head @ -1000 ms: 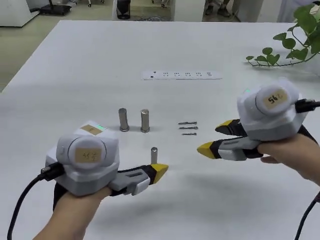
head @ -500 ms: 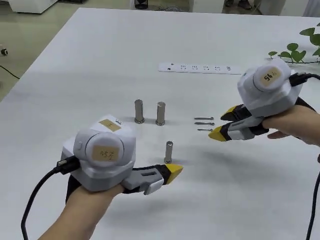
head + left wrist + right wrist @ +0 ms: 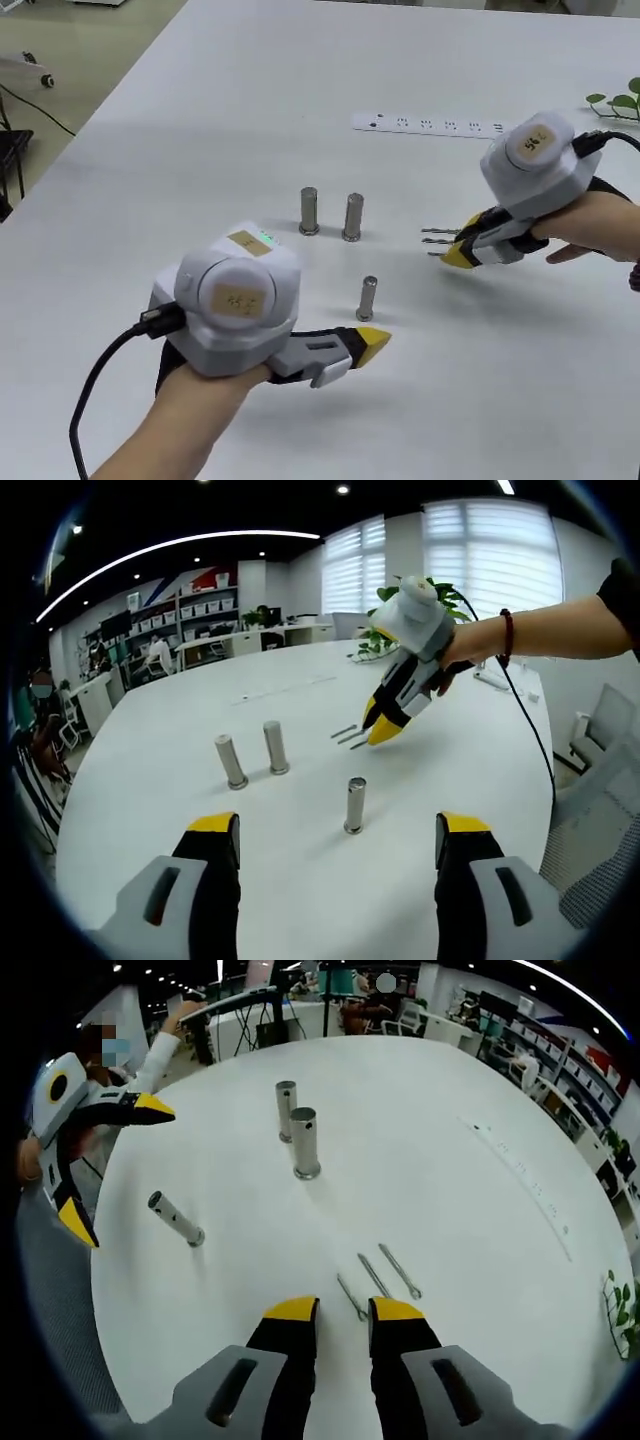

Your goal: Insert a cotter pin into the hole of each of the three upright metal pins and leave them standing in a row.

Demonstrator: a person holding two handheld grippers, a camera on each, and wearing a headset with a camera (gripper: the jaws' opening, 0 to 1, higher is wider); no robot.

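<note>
Pick-up step: the right gripper (image 3: 343,1312), jaws narrowly parted and gripping nothing, straddles the nearest cotter pin (image 3: 351,1299), right of the lone front metal pin (image 3: 369,297); the left gripper (image 3: 338,825), wide open and empty, faces that pin. Next: a precise pinch.

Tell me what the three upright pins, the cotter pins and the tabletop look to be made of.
The upright pins look like metal, likely steel, going by their grey satin sheen with bright highlights. The cotter pins look like thin grey metal wire, faintly shiny, but they are too small to say more. The tabletop is smooth matte white, possibly laminate, with soft reflections and no grain.
</note>
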